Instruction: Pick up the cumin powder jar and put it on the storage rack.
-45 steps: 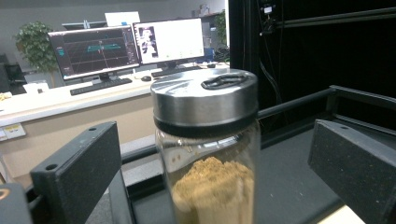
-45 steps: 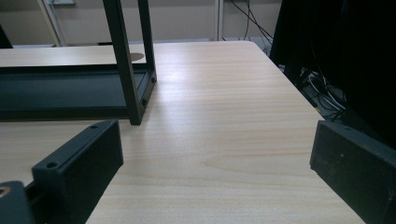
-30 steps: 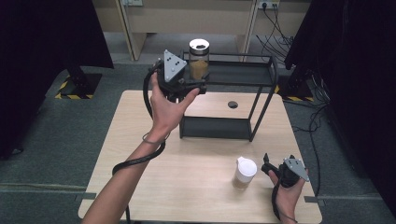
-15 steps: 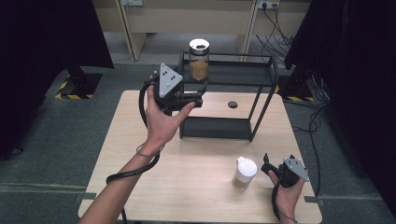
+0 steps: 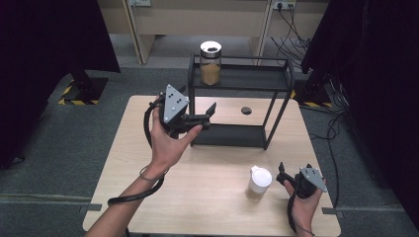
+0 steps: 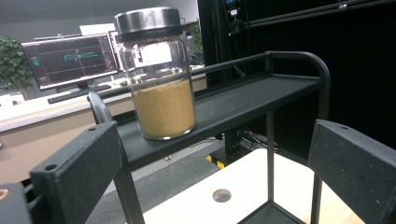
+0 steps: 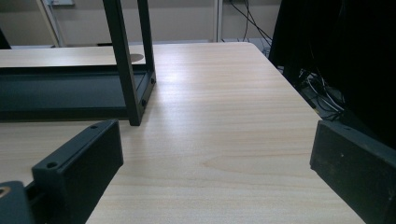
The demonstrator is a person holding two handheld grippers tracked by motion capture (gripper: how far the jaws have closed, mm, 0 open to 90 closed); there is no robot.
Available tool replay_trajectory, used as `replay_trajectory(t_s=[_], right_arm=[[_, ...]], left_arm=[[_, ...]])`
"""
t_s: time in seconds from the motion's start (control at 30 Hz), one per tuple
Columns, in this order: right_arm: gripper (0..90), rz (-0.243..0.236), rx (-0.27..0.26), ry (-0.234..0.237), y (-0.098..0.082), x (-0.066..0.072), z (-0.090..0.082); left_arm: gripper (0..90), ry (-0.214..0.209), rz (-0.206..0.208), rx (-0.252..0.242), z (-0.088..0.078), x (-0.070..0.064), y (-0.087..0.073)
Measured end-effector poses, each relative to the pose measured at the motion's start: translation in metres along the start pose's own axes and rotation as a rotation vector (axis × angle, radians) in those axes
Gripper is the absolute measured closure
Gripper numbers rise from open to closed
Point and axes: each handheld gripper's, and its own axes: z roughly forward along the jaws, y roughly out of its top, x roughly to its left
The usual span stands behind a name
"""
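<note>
1. Now the jar (image 5: 210,62) stands upright on the far-left end of the rack's (image 5: 276,76) top shelf, touched by nothing.
2. A second ago the left gripper (image 5: 211,110) was up at the jar; it has since drawn back toward the near left, jaws spread and empty, so the placing looks done.
3. Near right on the desk (image 5: 207,197), the right gripper (image 5: 280,173) rests spread beside a white cup (image 5: 259,181), probably next.

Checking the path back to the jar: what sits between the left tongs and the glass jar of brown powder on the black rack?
Nothing but air: in the left gripper view the open left tongs face the steel-lidded glass jar on the black metal rack's top shelf.
</note>
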Motion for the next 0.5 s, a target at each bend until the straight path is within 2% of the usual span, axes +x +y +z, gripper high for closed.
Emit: replay_trajectory(t_s=[0.5], right_arm=[[2.6,0.001,0.000,-0.001,0.000,0.000,0.000]], left_arm=[[1.8,-0.002,0.006,-0.005,-0.017,-0.005,-0.032]])
